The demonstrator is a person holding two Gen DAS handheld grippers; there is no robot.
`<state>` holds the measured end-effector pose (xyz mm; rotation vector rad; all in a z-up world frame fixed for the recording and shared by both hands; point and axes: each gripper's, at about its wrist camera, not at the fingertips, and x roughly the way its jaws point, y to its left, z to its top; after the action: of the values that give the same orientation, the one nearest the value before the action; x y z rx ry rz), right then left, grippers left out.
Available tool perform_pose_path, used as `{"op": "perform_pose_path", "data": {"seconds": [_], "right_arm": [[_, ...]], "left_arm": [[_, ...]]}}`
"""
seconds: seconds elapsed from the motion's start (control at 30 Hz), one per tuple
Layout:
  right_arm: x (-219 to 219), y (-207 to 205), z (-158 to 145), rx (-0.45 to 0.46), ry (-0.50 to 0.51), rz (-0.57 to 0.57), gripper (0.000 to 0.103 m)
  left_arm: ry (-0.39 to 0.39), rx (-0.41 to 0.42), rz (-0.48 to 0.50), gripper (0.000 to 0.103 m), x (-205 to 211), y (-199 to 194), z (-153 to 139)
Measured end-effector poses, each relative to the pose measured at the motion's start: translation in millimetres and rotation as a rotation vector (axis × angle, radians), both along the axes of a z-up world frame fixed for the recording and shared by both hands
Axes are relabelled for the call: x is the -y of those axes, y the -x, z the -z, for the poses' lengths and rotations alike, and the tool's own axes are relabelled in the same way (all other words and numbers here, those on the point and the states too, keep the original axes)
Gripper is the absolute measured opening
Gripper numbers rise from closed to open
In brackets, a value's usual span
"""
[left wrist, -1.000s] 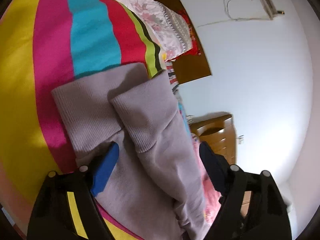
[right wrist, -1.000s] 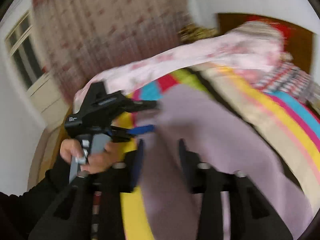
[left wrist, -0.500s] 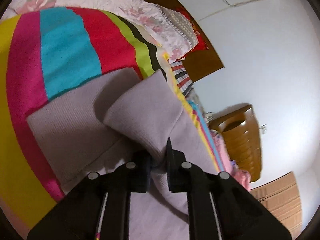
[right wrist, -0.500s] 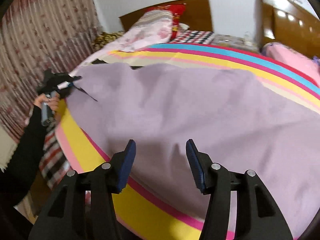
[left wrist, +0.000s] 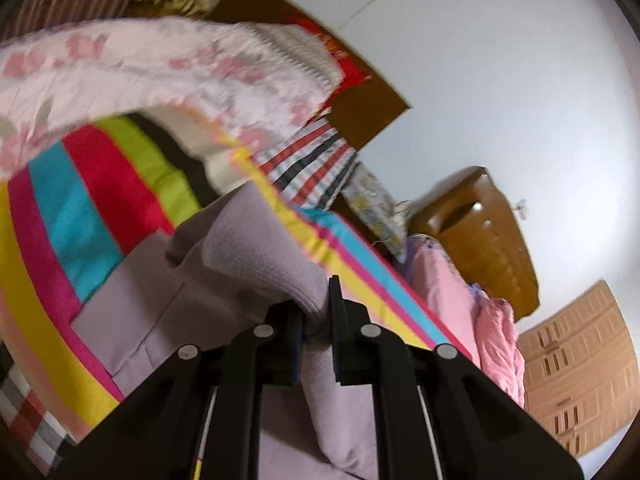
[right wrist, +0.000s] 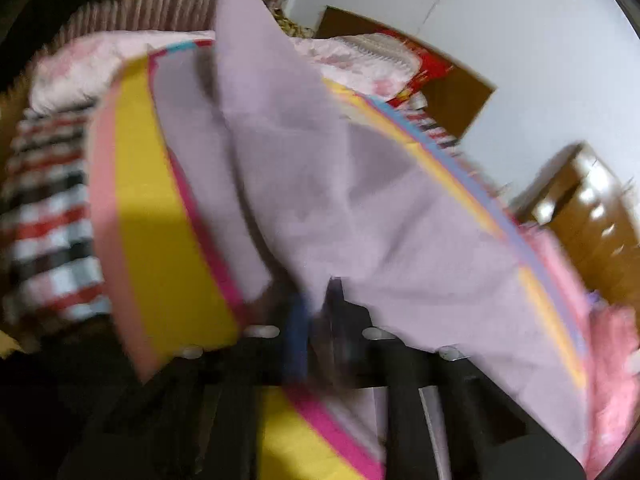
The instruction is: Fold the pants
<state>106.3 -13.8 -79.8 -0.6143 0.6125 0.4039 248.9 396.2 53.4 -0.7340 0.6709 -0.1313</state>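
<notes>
I see my left gripper [left wrist: 318, 320] closed tight on a bunched fold of the lilac pants [left wrist: 256, 248]; the fabric rises out from between its fingers and the rest lies spread on the striped blanket [left wrist: 92, 184] of the bed. My right gripper [right wrist: 318, 320] looks nearly closed with pants [right wrist: 320, 184] cloth drawn down between its fingers, though motion blur keeps me from being certain of the pinch; from there the cloth lifts up and away across the bed, a raised corner reaching toward the top of the view. A wooden dresser [left wrist: 480, 232] stands beyond the bed.
</notes>
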Motion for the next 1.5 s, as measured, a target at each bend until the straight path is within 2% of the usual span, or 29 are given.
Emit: {"op": "perform_pose_path", "data": {"seconds": [0.07,0.1,0.17,0.2,0.23,0.3,0.33,0.37,0.4,0.43,0.53,0.6,0.67,0.73,0.83,0.9,0.97,1.03,1.1,1.23,1.27,1.3,1.33,1.4,1.43,1.5], "right_arm": [[15,2,-22,0.024,-0.072,0.012,0.008],[20,4,-27,0.028,-0.086,0.008,0.008],[26,7,-32,0.015,-0.093,-0.03,0.008],[28,6,-27,-0.025,-0.107,-0.046,0.008],[27,5,-20,-0.052,-0.116,-0.055,0.008],[19,1,4,-0.111,-0.08,-0.065,0.008],[15,0,12,-0.119,-0.056,-0.069,0.009],[13,2,12,-0.096,-0.054,-0.07,0.009],[13,-1,10,-0.112,-0.062,-0.059,0.009],[17,1,8,-0.113,-0.068,-0.054,0.009],[17,3,2,-0.11,-0.07,-0.056,0.009],[16,6,2,-0.103,-0.052,-0.058,0.009],[16,7,7,-0.11,-0.045,-0.059,0.009],[16,7,10,-0.114,-0.057,-0.054,0.009],[21,11,-6,-0.084,-0.108,-0.044,0.009],[22,8,-6,-0.099,-0.101,-0.056,0.009],[19,4,7,-0.132,-0.07,-0.062,0.009],[20,5,10,-0.127,-0.09,-0.056,0.009],[25,4,6,-0.142,-0.119,-0.053,0.009],[24,5,6,-0.136,-0.105,-0.064,0.009],[25,5,6,-0.136,-0.105,-0.065,0.009],[26,4,5,-0.138,-0.112,-0.063,0.009],[26,4,6,-0.14,-0.121,-0.061,0.009],[29,2,6,-0.145,-0.147,-0.058,0.01],[30,2,6,-0.147,-0.151,-0.058,0.01],[30,2,6,-0.15,-0.149,-0.063,0.01]], "left_arm": [[-0.041,0.032,-0.023,0.01,-8,19,-16],[-0.072,0.026,-0.053,0.01,-17,32,-14],[-0.083,-0.032,-0.102,0.01,-33,45,9],[-0.068,-0.11,-0.117,0.01,-45,46,44],[-0.055,-0.151,-0.121,0.01,-51,45,67],[-0.027,-0.203,-0.113,0.01,-58,38,120],[-0.039,-0.238,-0.115,0.011,-59,36,141],[-0.027,-0.22,-0.116,0.011,-60,39,150],[-0.004,-0.173,-0.123,0.011,-61,44,152],[-0.002,-0.161,-0.122,0.011,-62,45,151],[-0.065,-0.142,-0.11,0.011,-59,40,143],[-0.142,-0.172,-0.109,0.011,-52,37,134],[-0.188,-0.206,-0.117,0.012,-47,35,134],[-0.179,-0.204,-0.127,0.012,-50,35,140],[-0.147,-0.201,-0.138,0.012,-55,34,143],[-0.207,-0.204,-0.13,0.013,-50,31,142],[-0.261,-0.201,-0.127,0.014,-44,32,141],[-0.275,-0.19,-0.135,0.013,-42,32,134],[-0.287,-0.137,-0.128,0.012,-38,32,117],[-0.357,0.102,-0.072,0.012,-18,43,57],[-0.373,0.152,-0.066,0.012,-16,47,50],[-0.375,0.163,-0.068,0.012,-17,47,51],[-0.358,0.137,-0.08,0.012,-26,43,64],[-0.331,-0.003,-0.094,0.012,-43,29,106],[-0.268,-0.12,-0.087,0.013,-52,20,142],[-0.247,-0.077,-0.106,0.015,-53,28,152]]}}
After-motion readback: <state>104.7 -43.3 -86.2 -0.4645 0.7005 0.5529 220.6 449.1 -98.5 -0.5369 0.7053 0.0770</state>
